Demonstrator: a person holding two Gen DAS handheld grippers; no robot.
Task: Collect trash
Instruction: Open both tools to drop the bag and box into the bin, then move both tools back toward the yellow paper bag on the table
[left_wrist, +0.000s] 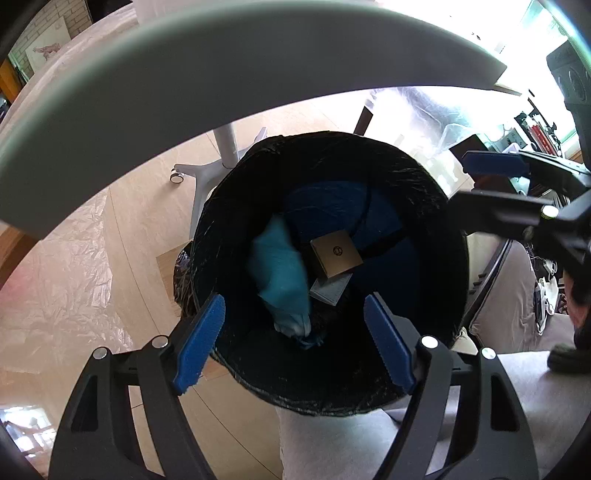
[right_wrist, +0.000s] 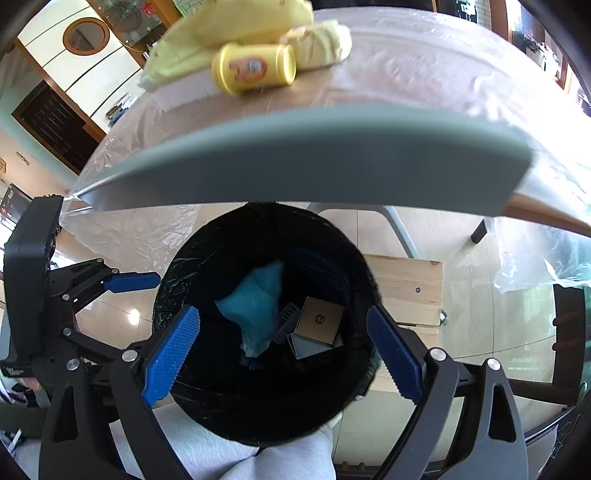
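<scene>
While both grippers hang over the bin, left gripper and right gripper spread wide, holding nothing, the table edge overhangs its far rim. Crinkled black liner; inside lie a soft teal bag and a square tan box, touching.

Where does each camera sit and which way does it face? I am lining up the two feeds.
Left wrist: on the left tool, looking down into the black-lined trash bin under the table edge; own open blue fingers, grey-trousered leg and the right tool show.
Right wrist: on the right tool, looking down into the same bin, with a yellow canister on the table above; own open fingers, leg and the left tool show.
Shared: bin, teal bag, brown box.
</scene>
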